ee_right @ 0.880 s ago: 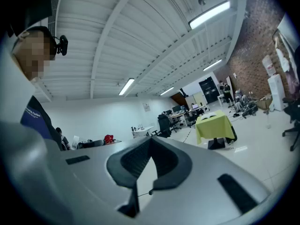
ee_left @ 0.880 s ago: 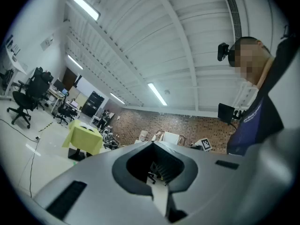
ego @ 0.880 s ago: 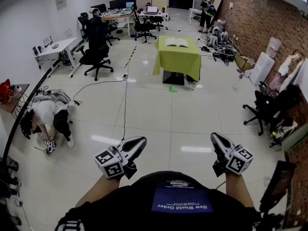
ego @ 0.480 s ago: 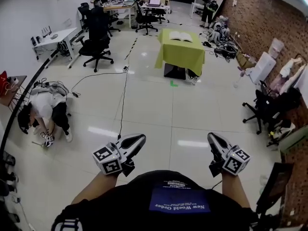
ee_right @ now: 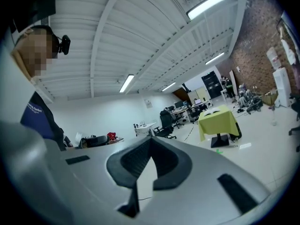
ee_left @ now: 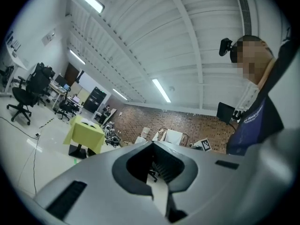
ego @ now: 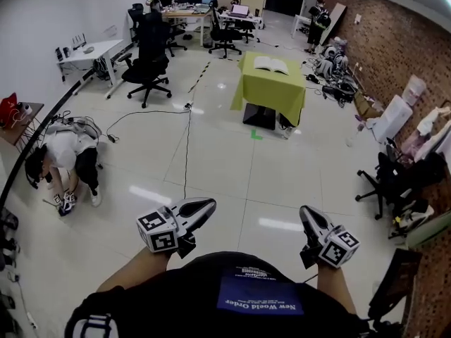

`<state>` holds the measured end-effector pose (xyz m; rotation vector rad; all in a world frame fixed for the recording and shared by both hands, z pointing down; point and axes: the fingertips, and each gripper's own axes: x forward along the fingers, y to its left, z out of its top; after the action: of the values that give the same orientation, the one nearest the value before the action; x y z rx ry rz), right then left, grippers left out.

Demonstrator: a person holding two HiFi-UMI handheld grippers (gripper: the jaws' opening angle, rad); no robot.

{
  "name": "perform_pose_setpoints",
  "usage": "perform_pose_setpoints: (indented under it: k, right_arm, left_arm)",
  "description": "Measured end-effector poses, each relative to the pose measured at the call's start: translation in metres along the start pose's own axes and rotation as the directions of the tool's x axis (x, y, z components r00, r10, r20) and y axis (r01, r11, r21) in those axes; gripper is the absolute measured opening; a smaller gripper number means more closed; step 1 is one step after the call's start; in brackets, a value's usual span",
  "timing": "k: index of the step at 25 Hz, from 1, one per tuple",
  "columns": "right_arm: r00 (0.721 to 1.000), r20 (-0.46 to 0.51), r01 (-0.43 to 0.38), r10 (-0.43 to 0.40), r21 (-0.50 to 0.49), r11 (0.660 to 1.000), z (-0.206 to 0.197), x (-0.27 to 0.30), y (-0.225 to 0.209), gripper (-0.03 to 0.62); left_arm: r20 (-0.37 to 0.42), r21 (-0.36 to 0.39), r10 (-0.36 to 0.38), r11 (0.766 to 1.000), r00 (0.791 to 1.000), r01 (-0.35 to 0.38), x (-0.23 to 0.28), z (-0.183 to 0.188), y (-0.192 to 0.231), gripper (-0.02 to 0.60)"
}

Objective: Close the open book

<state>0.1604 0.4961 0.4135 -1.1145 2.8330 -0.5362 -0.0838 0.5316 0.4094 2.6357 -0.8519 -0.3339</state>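
The open book (ego: 271, 64) lies flat on a table draped in a yellow-green cloth (ego: 271, 94), far across the room. Both grippers hang close to my body, well short of it. My left gripper (ego: 208, 204) is shut with nothing in it, and so is my right gripper (ego: 305, 211). In the left gripper view the jaws of the left gripper (ee_left: 152, 143) meet at their tips, with the table (ee_left: 86, 134) small at the left. In the right gripper view the right gripper (ee_right: 151, 138) is shut and the table (ee_right: 218, 121) stands beyond, with the book (ee_right: 212, 110) on top.
A person crouches on the floor at the left (ego: 67, 164). A cable (ego: 187, 139) runs along the tiles toward the table. Office chairs (ego: 148, 65) and desks stand at the back left. Another chair (ego: 394, 178) and piled bags (ego: 338, 83) line the brick wall at the right.
The view has crept forward and the table looks a little larger. Both grippers stay shut by my body, with the right one slightly lower in the picture.
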Motion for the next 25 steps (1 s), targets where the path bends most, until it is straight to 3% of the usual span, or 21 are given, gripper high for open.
perform_pose_setpoints:
  k: [11,16,25]
  right_arm:
    - [0.998,-0.014,-0.068,0.067,-0.053,0.996,0.038,-0.007,-0.099,-0.014]
    - [0.999,-0.019,-0.050,0.050,-0.020,0.999,0.034,0.022,-0.116,-0.014]
    - [0.999,0.047,0.028,-0.025,-0.051,0.998,0.075,0.114,-0.123,-0.012]
  left_arm:
    - [-0.017,-0.014,0.008,1.000,1.000,-0.008,0.119,-0.006,-0.003,0.006]
    - [-0.041,-0.034,0.006,0.999,0.999,-0.007,0.128,-0.004,0.036,0.006]
    - [-0.036,0.001,-0.121,0.993,0.992,0.121,0.141,0.045,0.134,0.006]
